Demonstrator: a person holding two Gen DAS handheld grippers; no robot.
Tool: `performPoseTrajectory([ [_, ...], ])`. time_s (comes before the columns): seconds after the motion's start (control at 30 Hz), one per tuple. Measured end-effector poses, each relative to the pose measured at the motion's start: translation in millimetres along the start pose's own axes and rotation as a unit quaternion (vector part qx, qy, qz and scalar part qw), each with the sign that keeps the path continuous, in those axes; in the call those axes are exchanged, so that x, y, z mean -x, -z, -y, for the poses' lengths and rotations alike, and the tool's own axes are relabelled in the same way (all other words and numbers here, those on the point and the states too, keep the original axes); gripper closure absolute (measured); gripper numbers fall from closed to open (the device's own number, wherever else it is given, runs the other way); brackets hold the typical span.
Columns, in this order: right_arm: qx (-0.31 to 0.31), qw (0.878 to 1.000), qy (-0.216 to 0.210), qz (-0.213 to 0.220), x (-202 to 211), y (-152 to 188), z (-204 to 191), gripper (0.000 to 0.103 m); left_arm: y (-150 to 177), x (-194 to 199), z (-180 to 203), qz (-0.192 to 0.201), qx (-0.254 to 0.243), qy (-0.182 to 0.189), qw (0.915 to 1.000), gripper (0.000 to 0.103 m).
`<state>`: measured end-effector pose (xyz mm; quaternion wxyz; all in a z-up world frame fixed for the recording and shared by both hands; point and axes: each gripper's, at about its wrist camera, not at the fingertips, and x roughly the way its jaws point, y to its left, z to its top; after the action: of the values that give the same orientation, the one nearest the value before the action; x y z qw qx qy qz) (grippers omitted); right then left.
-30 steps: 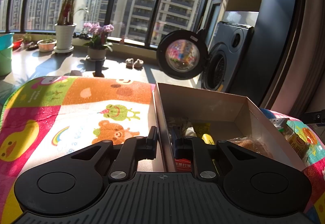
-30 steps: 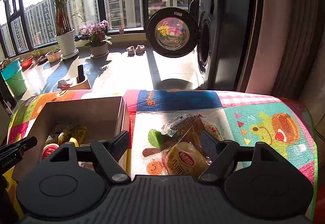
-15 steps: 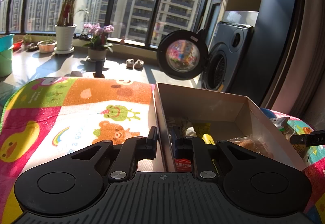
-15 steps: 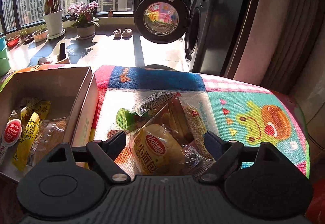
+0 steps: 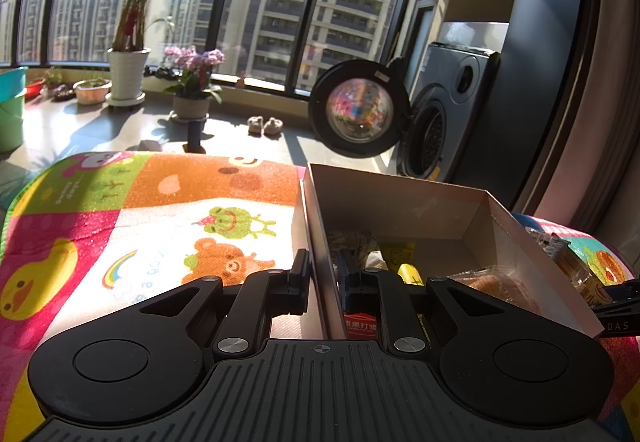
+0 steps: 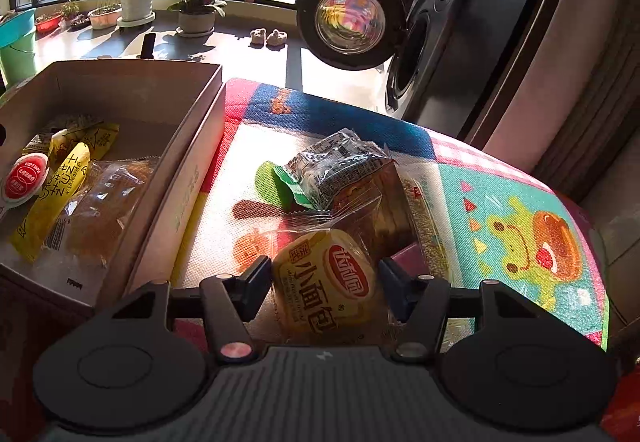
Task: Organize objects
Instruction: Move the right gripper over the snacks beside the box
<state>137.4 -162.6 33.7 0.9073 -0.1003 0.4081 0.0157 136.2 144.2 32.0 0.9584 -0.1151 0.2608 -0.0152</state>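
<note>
The right gripper (image 6: 325,288) stood with its jaws wide apart, one on either side of the yellow bread packet (image 6: 326,288), which lay between them without quite being touched by either finger as far as I could tell. That spread looked deliberate: the packet was broad and puffy, so the opening had to clear both its flanks before closing. Beyond it, at twelve o'clock, the rest of the snack pile (image 6: 344,181) sat heaped on the cartoon mat (image 6: 520,226), a silvery wrapper on top and a brown cake packet under it, partly overlapping the bread packet's far edge. A squeeze here might, I judged, drag a neighbour along.

At about ten o'clock from those jaws sat the cardboard box (image 6: 188,169), already holding a yellow stick packet (image 6: 52,197), a clear-wrapped cake (image 6: 100,209) and a small red-lidded cup (image 6: 24,181).

The left gripper (image 5: 322,280) had its jaws drawn narrow and straddled the box's left wall (image 5: 316,242), one finger outside, one inside, clamping it. That seemed meant to steady the light box while snacks were dropped in. Past it, at twelve o'clock, a washing machine (image 5: 448,109) stood open.
</note>
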Motion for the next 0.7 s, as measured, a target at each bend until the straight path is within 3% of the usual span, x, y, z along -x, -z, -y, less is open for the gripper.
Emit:
performPoseTrajectory([
  [0.17,-0.029,0.998,-0.053,-0.029,23.1,16.1,5.3,0.045,0.2,0.1,-0.1,0.0,0.0,0.0,1.0,0.086],
  [0.3,-0.076,0.989,-0.108,-0.071,36.6,31.3,11.1,0.045,0.3,0.2,-0.1,0.0,0.0,0.0,1.0,0.086],
  [0.4,-0.091,0.984,-0.12,-0.091,42.1,40.0,10.8,0.046,0.4,0.1,-0.1,0.0,0.0,0.0,1.0,0.086],
  [0.53,-0.065,0.992,-0.095,-0.054,58.4,35.4,8.6,0.039,0.5,0.1,0.1,0.0,0.0,0.0,1.0,0.086],
  [0.7,-0.036,0.998,-0.043,0.015,61.0,3.2,21.4,0.038,0.7,0.2,0.1,0.0,-0.001,0.0,1.0,0.086],
])
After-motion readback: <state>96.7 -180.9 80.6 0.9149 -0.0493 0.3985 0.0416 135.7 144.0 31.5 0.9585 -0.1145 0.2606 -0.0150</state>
